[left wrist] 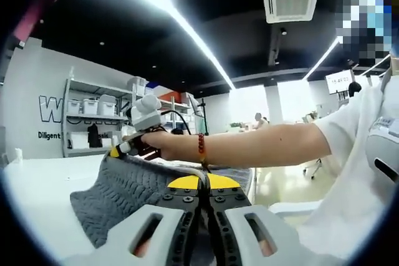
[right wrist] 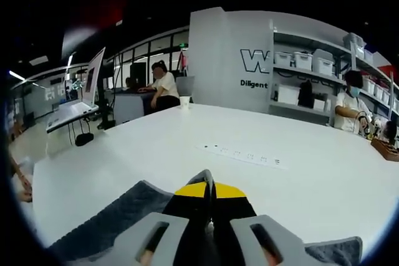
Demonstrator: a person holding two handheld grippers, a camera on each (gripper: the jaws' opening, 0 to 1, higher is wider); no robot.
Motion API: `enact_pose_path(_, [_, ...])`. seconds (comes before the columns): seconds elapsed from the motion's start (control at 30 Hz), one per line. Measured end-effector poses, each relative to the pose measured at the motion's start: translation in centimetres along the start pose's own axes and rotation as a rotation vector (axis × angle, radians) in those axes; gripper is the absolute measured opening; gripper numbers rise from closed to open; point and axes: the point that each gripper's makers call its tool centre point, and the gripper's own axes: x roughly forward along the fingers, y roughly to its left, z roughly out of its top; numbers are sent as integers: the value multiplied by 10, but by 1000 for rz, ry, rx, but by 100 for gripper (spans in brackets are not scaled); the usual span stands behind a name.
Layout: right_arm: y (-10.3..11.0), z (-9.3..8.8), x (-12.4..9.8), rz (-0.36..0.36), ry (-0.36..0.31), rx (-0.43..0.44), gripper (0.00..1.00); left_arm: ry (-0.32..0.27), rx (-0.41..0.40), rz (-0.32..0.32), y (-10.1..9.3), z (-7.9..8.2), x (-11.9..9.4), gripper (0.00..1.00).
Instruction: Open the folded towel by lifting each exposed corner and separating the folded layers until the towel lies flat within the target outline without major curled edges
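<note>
At the near edge of the left gripper view, the left claw [left wrist: 204,199] has its jaws pressed together on a fold of the grey towel [left wrist: 128,199], which rises in a ridge from the white desk [left wrist: 37,191] up to the yellow tips. Farther along that ridge, the right claw [left wrist: 118,149] comes in on a person's bare forearm [left wrist: 249,147] with a red bead bracelet [left wrist: 201,147]; it meets the towel's far edge, but its jaws are too small to judge there. Behind stand shelves [left wrist: 93,119] with white bins.

Low in the right gripper view, the right claw [right wrist: 211,200] has its jaws together with grey towel [right wrist: 112,222] spreading to both sides beneath them. Beyond lies a white power strip [right wrist: 243,154] on the desk [right wrist: 156,154], with a paper cup [right wrist: 184,101] at the far edge.
</note>
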Motion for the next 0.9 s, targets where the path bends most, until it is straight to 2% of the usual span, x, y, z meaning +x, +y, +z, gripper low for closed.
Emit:
enact_pose_path(0.3, [10,4,-2,12,-12,1,0,6,41,15,7,2,-11,0])
enact_pose_path(0.47, [14,3,-3,9,-9,-18,0,-11,53,21,8,2,-15,0])
enact_pose_path(0.67, [18,4,-6,12,-15,-28,0,-31,36,22,11,2,-18,0])
enact_pose_path(0.77, [19,3,-6,11,-14,-31,0,-17,51,22,11,2,-20,0])
enact_pose_path(0.9, [20,2,-6,15,-15,-23,0,-30,42,32,16,7,-24,0])
